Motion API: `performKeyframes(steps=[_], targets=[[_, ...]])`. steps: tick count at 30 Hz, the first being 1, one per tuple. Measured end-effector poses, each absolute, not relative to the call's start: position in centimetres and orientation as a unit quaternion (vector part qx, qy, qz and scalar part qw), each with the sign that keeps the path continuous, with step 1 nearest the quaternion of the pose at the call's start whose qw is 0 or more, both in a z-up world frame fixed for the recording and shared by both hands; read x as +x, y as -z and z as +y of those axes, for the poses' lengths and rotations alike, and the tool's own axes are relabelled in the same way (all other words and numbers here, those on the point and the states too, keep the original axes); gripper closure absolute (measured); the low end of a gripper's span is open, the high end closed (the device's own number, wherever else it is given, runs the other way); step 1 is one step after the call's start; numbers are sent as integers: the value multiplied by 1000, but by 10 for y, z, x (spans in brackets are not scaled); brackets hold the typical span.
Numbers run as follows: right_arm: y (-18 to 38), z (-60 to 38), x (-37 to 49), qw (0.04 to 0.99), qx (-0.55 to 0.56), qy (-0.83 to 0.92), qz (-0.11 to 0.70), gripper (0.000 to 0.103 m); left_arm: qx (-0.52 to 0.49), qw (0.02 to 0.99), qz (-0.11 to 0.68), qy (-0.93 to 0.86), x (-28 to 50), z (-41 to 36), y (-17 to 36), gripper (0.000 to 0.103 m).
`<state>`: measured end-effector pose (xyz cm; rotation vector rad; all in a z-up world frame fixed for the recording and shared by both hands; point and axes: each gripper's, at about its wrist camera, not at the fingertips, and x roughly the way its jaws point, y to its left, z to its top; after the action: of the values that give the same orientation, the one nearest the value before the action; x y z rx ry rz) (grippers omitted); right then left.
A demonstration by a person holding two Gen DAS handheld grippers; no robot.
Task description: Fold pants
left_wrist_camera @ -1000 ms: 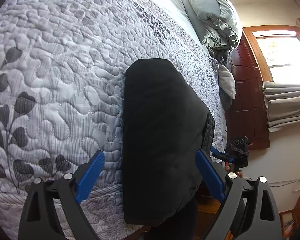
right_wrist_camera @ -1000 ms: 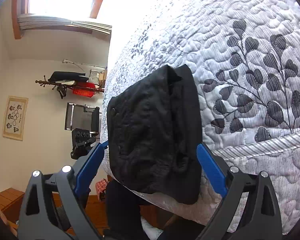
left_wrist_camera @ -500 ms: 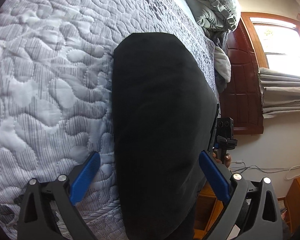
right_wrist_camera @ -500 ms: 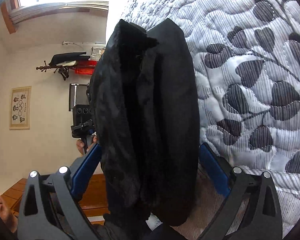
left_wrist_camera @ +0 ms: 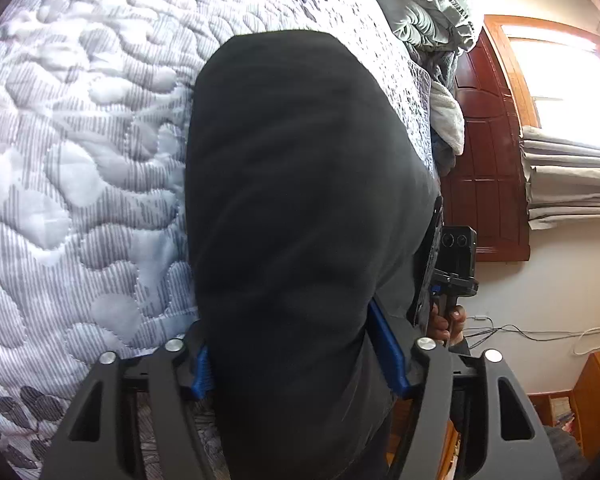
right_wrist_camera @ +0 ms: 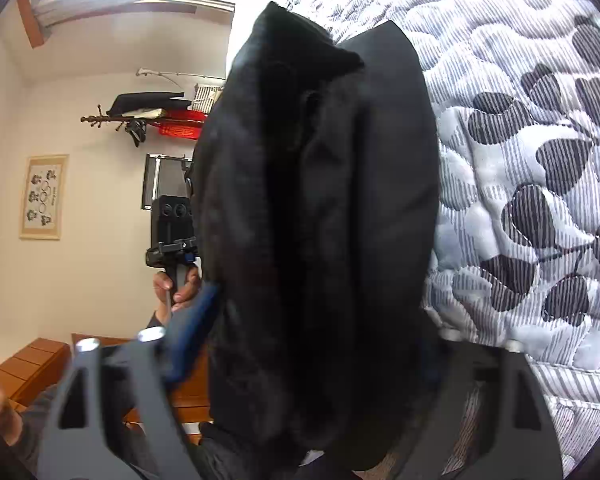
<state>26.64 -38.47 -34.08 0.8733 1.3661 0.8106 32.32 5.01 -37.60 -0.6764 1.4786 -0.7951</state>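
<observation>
No brand, label or legible writing appears in either view; the framed picture at centre left of the right wrist view carries small dark figures too small to read.

Left wrist view: the black pants, folded into a thick bundle, fill the centre of the frame and lie on the grey quilted bedspread, their lower end hanging past the bed edge. The left gripper straddles that end; its jaws are closing, and the blue pads lie against the cloth on both sides. At right centre the right gripper shows only as a camera housing and handle held by a hand. Only this view shows the pillows at top and the dark wooden headboard at right.

Right wrist view: the same pants show several stacked layers and a rumpled upper edge. The right gripper is closing on the bundle; its left pad is blurred against the cloth, and its right pad is lost in shadow, so contact there cannot be confirmed. The left gripper appears at centre left, its fingers hidden behind the pants. Only this view shows the leaf print and the wall rack.
</observation>
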Motion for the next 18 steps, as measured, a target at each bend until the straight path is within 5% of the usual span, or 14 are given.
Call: performKeyframes(steps=[6, 18], targets=[[314, -371, 276, 635, 367, -361, 577, 62, -287, 643, 625, 338, 321, 54, 356, 62], [268, -310, 389, 653, 317, -399, 561, 63, -279, 691, 586, 318, 387, 113, 302, 64]])
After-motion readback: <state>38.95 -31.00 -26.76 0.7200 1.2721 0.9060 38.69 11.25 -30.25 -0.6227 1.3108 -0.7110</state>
